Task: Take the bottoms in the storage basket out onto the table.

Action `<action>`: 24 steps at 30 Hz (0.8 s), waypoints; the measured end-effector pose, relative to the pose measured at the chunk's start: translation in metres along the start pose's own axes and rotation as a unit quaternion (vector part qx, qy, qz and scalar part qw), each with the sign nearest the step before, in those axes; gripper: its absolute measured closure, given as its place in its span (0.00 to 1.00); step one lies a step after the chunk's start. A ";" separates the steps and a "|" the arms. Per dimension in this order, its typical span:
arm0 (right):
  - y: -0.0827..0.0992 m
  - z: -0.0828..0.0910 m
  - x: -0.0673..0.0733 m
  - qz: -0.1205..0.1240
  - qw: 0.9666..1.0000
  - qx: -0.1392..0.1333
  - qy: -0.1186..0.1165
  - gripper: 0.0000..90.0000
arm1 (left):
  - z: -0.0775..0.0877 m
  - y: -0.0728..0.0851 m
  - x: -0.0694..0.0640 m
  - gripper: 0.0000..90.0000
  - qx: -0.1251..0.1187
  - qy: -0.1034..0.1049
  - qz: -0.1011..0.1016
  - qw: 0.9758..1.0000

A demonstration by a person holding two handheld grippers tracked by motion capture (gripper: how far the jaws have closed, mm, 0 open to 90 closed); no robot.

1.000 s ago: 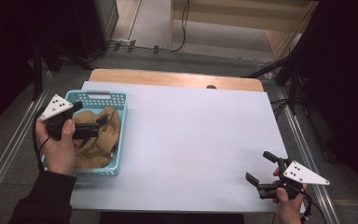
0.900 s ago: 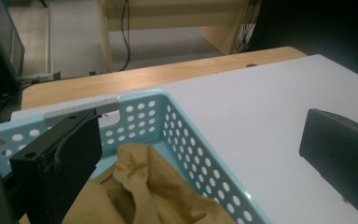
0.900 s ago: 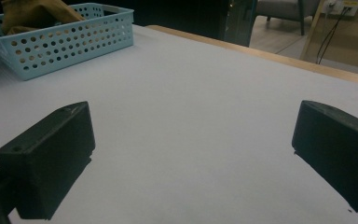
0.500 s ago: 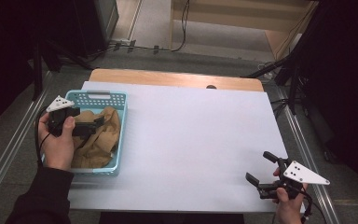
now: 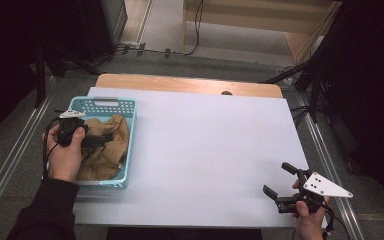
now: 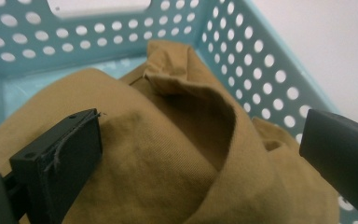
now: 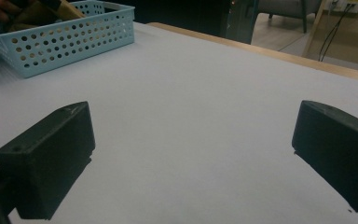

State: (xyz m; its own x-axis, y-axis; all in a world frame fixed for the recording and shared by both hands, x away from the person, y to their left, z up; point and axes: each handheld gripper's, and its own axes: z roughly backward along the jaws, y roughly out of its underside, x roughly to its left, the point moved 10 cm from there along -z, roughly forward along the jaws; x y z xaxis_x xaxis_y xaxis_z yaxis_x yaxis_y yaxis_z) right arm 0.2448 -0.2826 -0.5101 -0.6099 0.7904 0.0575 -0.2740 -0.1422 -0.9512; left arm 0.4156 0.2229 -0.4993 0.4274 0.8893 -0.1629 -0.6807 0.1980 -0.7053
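Left gripper (image 5: 102, 140): inside the basket, over the cloth; its jaws stand apart with cloth between and below them, not clamped on it. In the left gripper view the jaws frame a raised fold of the fabric.
Left hand (image 5: 65, 152): grips the gripper body at the basket's left side; a dark sleeve comes up from the bottom edge of the high view.
Cloth (image 6: 168, 154): tan woven fabric, crumpled, lying in the basket and covering most of its floor; one folded corner leans toward the far right wall.
Basket (image 5: 103, 105): light blue plastic with perforated walls and a handle cut-out on the far side; it sits at the left edge of the bench.
Right gripper (image 5: 280, 184): near the bench's front right corner, well apart from the basket; jaws wide apart and holding nothing, pointed across the bare white surface toward the basket.
Right hand (image 5: 310, 215): holds that gripper from below at the front edge.
Bench (image 5: 205, 150): white top with a wooden strip along the far side.
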 end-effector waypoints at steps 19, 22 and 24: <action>0.001 -0.001 0.001 -0.002 1.000 0.003 -0.004 0.00 | -0.032 0.032 -0.005 0.00 0.145 0.014 -0.019 0.989; 0.001 -0.001 0.001 -0.002 1.000 0.003 -0.004 0.00 | -0.036 0.039 -0.006 0.00 0.175 0.007 -0.024 0.984; 0.002 -0.001 0.001 -0.003 1.000 0.005 -0.004 0.00 | -0.039 0.044 -0.005 0.00 0.194 -0.003 -0.029 0.981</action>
State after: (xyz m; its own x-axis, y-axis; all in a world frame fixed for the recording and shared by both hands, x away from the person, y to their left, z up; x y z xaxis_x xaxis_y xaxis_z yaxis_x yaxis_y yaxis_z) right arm 0.2448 -0.2816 -0.5121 -0.6136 0.7868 0.0662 -0.2848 -0.1423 -0.9480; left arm 0.4066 0.2113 -0.5568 0.4698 0.8738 -0.1255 -0.8307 0.3895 -0.3977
